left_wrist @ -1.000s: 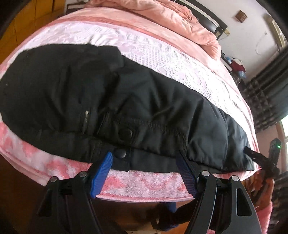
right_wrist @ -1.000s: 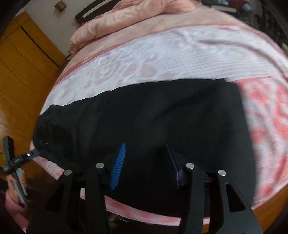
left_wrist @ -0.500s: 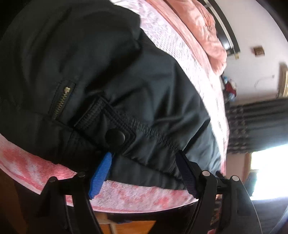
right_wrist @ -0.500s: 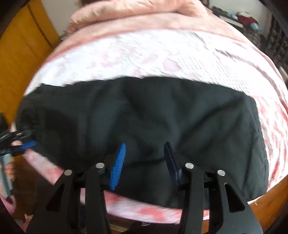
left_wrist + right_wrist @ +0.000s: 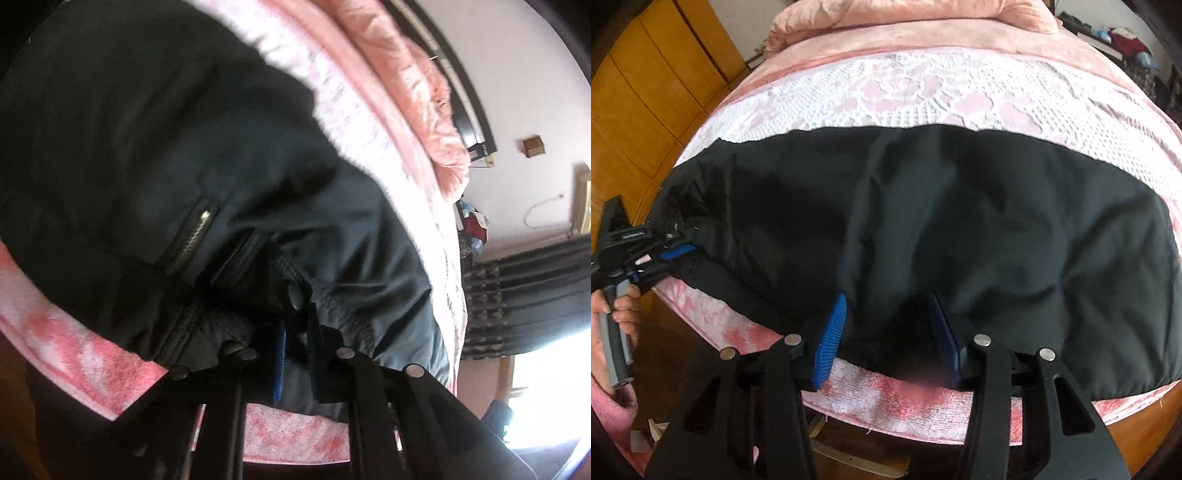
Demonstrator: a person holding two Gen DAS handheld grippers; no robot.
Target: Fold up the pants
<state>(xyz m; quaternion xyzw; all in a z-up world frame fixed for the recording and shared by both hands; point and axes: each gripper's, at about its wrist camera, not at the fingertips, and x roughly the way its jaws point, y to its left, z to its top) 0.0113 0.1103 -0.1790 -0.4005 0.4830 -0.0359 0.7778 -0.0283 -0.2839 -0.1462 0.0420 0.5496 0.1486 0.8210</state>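
Clamped now: the left gripper (image 5: pixel 295 343), whose jaws stood wide apart at the waistband a second ago, has dropped in and pinched down on the black pants (image 5: pixel 960 229) right beside the snap button (image 5: pixel 295 297). Its pads are together on the waistband fabric, which bunches into dark folds around them. Up at ten o'clock from that grip, a metal pocket zipper (image 5: pixel 195 236) glints against the matte, slightly padded cloth. From the right wrist view, the pants lie lengthwise across the near edge of the pink bed (image 5: pixel 923 96), waist end at nine o'clock where a hand (image 5: pixel 622 310) works the left tool, hem end at three o'clock. Soft creases run through the middle of the legs. The right gripper (image 5: pixel 890 336) hangs over the near edge at six o'clock, jaws partly apart, black fabric lying between the blue pads but not squeezed. A peach quilt (image 5: pixel 905 14) sits heaped at twelve o'clock.
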